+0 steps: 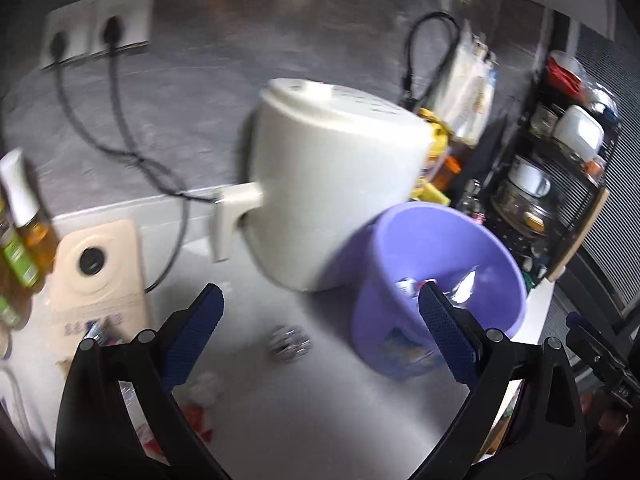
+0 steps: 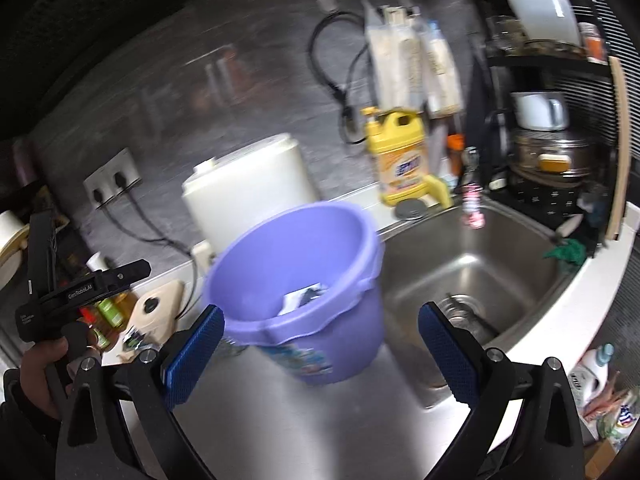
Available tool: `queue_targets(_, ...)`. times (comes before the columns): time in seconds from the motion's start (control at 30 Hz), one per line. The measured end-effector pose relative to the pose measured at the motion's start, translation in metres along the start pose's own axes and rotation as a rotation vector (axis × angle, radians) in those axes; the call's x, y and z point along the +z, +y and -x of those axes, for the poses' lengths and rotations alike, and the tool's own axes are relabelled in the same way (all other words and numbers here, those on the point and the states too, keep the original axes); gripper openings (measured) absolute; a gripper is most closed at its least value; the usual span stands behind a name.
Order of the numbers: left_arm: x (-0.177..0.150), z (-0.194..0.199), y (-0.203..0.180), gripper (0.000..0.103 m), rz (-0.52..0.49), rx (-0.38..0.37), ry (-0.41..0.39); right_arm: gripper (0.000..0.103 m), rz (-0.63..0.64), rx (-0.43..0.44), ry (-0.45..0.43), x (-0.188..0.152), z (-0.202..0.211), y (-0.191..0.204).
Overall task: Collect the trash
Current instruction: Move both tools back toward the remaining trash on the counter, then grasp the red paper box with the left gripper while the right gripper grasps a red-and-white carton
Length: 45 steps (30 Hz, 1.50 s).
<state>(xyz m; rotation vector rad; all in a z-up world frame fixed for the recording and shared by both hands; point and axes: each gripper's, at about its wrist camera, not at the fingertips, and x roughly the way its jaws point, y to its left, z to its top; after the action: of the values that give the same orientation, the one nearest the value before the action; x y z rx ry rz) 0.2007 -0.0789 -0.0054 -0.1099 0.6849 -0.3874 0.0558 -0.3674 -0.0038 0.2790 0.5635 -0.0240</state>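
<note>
Left wrist view: my left claw [image 1: 320, 332] is spread and empty above a foil wad [image 1: 290, 343] on the counter [image 1: 320, 420], with the bucket [image 1: 440, 280] beside it for dropping trash. My right claw [image 2: 320, 344] is spread too, facing the bucket [image 2: 304, 292].

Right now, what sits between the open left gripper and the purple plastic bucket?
Left wrist view: bare steel counter between left gripper and purple bucket, apart from a crumpled foil ball.

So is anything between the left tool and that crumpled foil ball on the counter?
Nothing visible. The left tool is open, and the foil ball lies on bare counter ahead of it. The purple bucket stands to its right and the white appliance behind.
</note>
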Motion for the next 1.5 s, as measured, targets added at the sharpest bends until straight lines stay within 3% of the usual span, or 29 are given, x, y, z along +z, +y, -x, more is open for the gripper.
queue_targets(0.3,-0.032,0.039,0.066,0.097,0.097,0.123,-0.006,0.095,0.085,0.097,0.051,-0.025,-0.021,0.055)
queue_targets(0.67,-0.074,0.069,0.128,0.095,0.215,0.195,0.028,0.091,0.197,0.219,0.130,-0.044,-0.055,0.123)
queue_targets(0.97,-0.114,0.046,0.148,0.076,0.244,0.202,0.125,0.089,0.274,0.261,0.226,-0.064,-0.081,0.163)
queue_targets(1.23,-0.140,0.002,0.156,0.073,0.223,0.213,0.217,0.095,0.360,0.218,0.282,-0.078,-0.098,0.179)
queue_targets(1.43,-0.154,-0.017,0.158,0.048,0.208,0.226,0.259,0.095,0.397,0.179,0.325,-0.095,-0.115,0.182)
queue_targets(1.5,-0.155,-0.017,0.158,0.034,0.202,0.225,0.254,0.095,0.415,0.184,0.342,-0.100,-0.121,0.185)
